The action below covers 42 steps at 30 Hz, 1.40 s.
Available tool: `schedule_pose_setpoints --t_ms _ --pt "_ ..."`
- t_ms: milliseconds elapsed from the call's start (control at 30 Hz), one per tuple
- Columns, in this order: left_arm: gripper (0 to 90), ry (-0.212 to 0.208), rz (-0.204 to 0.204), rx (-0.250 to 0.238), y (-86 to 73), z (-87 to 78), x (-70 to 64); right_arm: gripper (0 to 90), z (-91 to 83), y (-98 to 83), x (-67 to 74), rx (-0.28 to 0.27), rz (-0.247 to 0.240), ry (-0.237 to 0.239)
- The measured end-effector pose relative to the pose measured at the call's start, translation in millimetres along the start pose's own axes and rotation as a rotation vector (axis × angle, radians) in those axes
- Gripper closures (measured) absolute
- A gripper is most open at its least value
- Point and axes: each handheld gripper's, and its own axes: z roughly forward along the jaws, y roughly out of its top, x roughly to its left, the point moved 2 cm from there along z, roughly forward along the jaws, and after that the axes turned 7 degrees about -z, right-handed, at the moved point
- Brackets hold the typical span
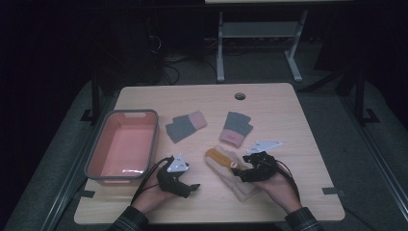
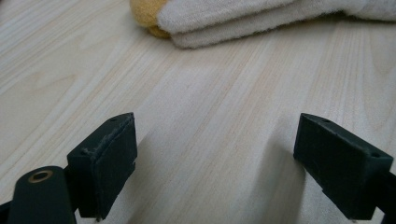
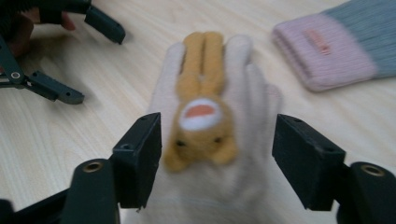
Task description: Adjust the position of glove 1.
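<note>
A cream glove with an orange animal figure sewn on it lies on the wooden table, near the front and right of the middle. My right gripper is over its near end. In the right gripper view the gripper is open, with the glove lying between the jaws and a gap at the right jaw. My left gripper rests low to the left of the glove. It is open over bare wood, with the folded edge of the glove ahead of it.
Two pink-and-grey fingerless gloves lie flat at mid-table; one of them lies just beyond the cream glove. A pink basin with a grey rim stands at the left edge. A cable hole sits near the table's far edge.
</note>
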Motion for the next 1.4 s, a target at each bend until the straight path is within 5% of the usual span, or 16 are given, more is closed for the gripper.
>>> schedule_pose_setpoints --t_ms 100,300,433,600,700,1000,1400 --pt "12.6 0.000 0.000 0.000 0.0 0.0 0.0 35.9 -9.4 -4.7 -8.4 -0.022 -0.014 -0.004" --pt "13.1 0.020 -0.018 0.035 4.3 -0.3 -2.3 74.8 -25.4 -18.5 -25.1 -0.015 -0.034 0.004" --pt "36.3 -0.005 -0.035 0.054 9.6 -4.3 -4.8 89.9 -27.8 -31.0 -34.3 0.053 -0.082 -0.001" --pt "76.9 -0.060 -0.061 0.075 17.0 -2.8 -11.9 89.9 -22.3 -45.4 -37.4 0.113 -0.113 0.026" --pt "89.3 -0.086 -0.068 0.072 27.4 0.2 -16.6 90.0 -17.5 -48.0 -37.9 0.132 -0.118 0.044" --pt "89.4 -0.109 -0.039 0.065 52.2 25.9 -30.1 90.0 -6.9 -44.6 -31.2 0.158 -0.156 0.088" --pt "88.9 -0.080 -0.065 0.074 56.6 31.4 -18.1 90.0 6.6 -36.3 -7.7 0.161 -0.205 0.166"
